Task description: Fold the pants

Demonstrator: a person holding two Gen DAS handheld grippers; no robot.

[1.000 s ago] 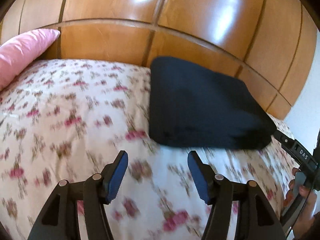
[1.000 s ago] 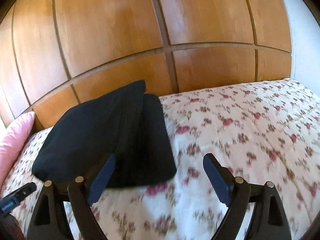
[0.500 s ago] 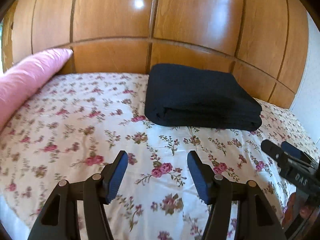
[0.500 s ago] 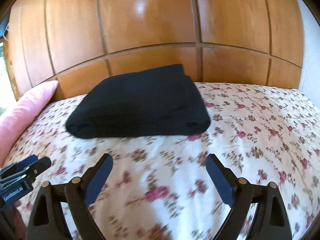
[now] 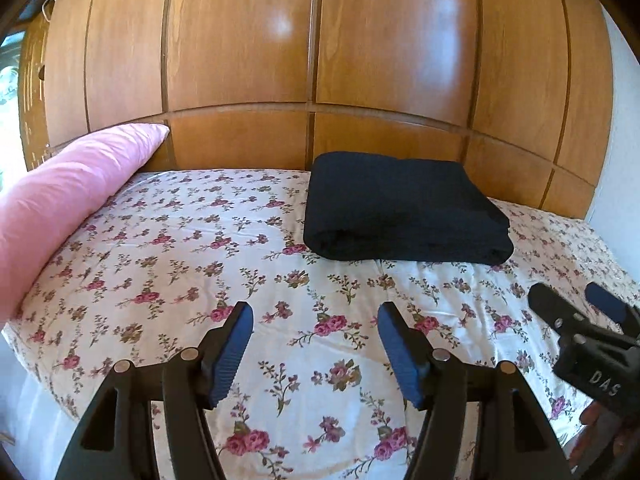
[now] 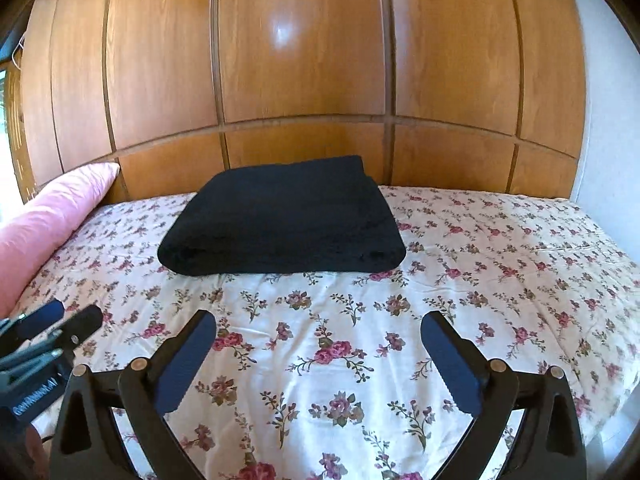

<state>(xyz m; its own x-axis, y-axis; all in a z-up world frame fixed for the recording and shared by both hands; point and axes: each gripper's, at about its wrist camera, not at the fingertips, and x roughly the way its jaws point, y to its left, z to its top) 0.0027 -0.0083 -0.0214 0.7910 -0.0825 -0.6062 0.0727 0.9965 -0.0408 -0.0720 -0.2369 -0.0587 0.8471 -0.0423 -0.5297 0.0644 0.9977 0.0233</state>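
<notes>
The black pants point(image 6: 282, 218) lie folded into a thick rectangle on the flowered bed point(image 6: 500, 264), close to the wooden panelled wall point(image 6: 300, 60) — a pink pillow point(image 5: 60, 208) well off to their left. Left gripper point(image 5: 316, 344): jaws opening, nothing between them. Right gripper point(image 6: 320, 356): jaws spread wide, empty — both well short of the pants.

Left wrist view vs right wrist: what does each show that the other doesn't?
Only the left wrist view shows the right gripper from outside, at its lower right, and the left gripper head-on, jaws empty and opening. Only the right wrist view shows the bed's right edge and the right gripper's own empty jaws. Both show the folded black pants on the floral bedspread, the pink pillow and the wooden panels.
</notes>
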